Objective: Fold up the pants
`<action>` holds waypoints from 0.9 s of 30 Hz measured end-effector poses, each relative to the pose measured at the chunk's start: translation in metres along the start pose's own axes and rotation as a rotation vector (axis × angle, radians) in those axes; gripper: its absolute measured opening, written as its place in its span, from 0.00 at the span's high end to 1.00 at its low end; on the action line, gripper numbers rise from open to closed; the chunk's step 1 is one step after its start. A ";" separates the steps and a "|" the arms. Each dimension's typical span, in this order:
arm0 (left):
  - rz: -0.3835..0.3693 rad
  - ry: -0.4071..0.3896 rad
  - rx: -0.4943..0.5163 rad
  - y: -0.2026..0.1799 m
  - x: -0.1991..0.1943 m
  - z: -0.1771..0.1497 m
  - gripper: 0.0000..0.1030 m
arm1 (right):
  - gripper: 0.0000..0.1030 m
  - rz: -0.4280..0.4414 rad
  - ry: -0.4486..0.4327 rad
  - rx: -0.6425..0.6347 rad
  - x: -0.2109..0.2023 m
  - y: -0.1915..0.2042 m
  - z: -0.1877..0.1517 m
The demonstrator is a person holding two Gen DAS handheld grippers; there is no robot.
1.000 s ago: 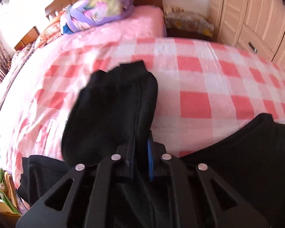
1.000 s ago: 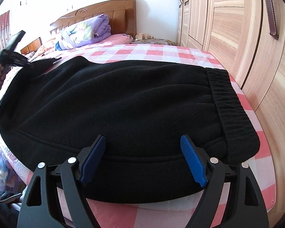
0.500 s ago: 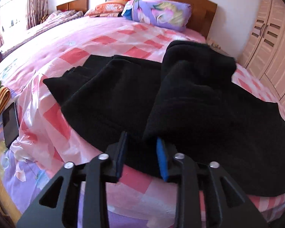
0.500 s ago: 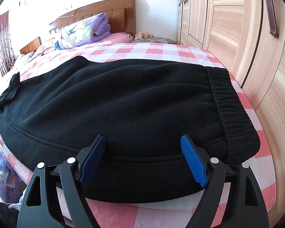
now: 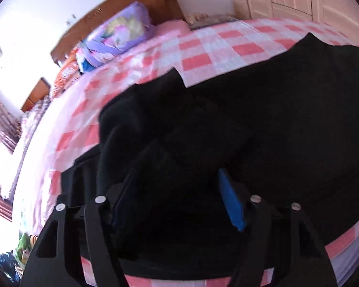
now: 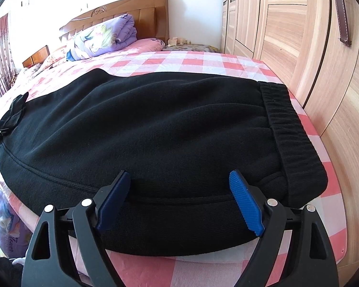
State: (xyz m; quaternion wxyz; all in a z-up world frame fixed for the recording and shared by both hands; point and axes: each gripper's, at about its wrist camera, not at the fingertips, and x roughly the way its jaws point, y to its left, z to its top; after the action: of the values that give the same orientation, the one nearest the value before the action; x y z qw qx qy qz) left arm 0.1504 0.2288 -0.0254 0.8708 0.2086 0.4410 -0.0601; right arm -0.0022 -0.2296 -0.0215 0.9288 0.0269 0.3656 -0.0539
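Black pants (image 6: pixel 167 124) lie across the pink checked bed (image 6: pixel 203 62), waistband (image 6: pixel 289 131) to the right. My right gripper (image 6: pixel 179 174) hovers at the pants' near edge. Its jaws are opening, the fabric lies under and between them, and the blue pads (image 6: pixel 246 205) do not press on it. In the left wrist view the pants (image 5: pixel 275 119) show a leg folded back over the rest. My left gripper (image 5: pixel 177 174) is low over that dark fold with its jaws apart. Fabric sits between the fingers, with no pinch visible. The view is blurred.
A wooden wardrobe (image 6: pixel 299 35) stands close along the bed's right side. A purple quilt (image 6: pixel 103 38) lies by the wooden headboard (image 6: pixel 131 9), and a small covered nightstand (image 6: pixel 186 45) stands beside it. Bare sheet stretches beyond the pants toward the headboard.
My left gripper held a pants leg in the air, let go as the leg came down over the pants, then swung down close to the fold. The right gripper stayed put.
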 end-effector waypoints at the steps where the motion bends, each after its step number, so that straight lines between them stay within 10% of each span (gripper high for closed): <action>1: -0.035 0.004 0.013 0.005 0.007 0.000 0.40 | 0.20 0.001 -0.002 0.000 0.000 0.000 0.000; 5: -0.143 -0.024 -0.098 0.036 0.005 0.000 0.80 | 0.20 -0.001 -0.013 0.002 0.000 0.000 -0.002; 9: -0.132 -0.175 -0.347 0.078 -0.030 -0.025 0.84 | 0.20 0.001 -0.014 0.001 0.000 -0.001 -0.002; 13: -0.281 -0.376 -0.839 0.154 -0.052 -0.094 0.85 | 0.20 -0.001 -0.015 0.001 -0.001 -0.001 -0.002; 17: -0.359 -0.400 -1.183 0.200 -0.035 -0.167 0.80 | 0.20 -0.002 -0.011 0.001 0.000 -0.001 -0.002; 22: -0.392 -0.348 -1.316 0.217 -0.014 -0.203 0.50 | 0.20 -0.006 -0.002 0.003 0.000 0.000 0.000; 27: -0.445 -0.399 -1.312 0.215 -0.013 -0.195 0.48 | 0.20 -0.014 0.005 0.005 0.002 0.002 0.002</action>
State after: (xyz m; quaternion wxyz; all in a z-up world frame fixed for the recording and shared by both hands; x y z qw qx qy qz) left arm 0.0599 0.5038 -0.0504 0.8478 -0.4673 0.2507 0.0042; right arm 0.0009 -0.2279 -0.0212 0.9274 0.0268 0.3681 -0.0615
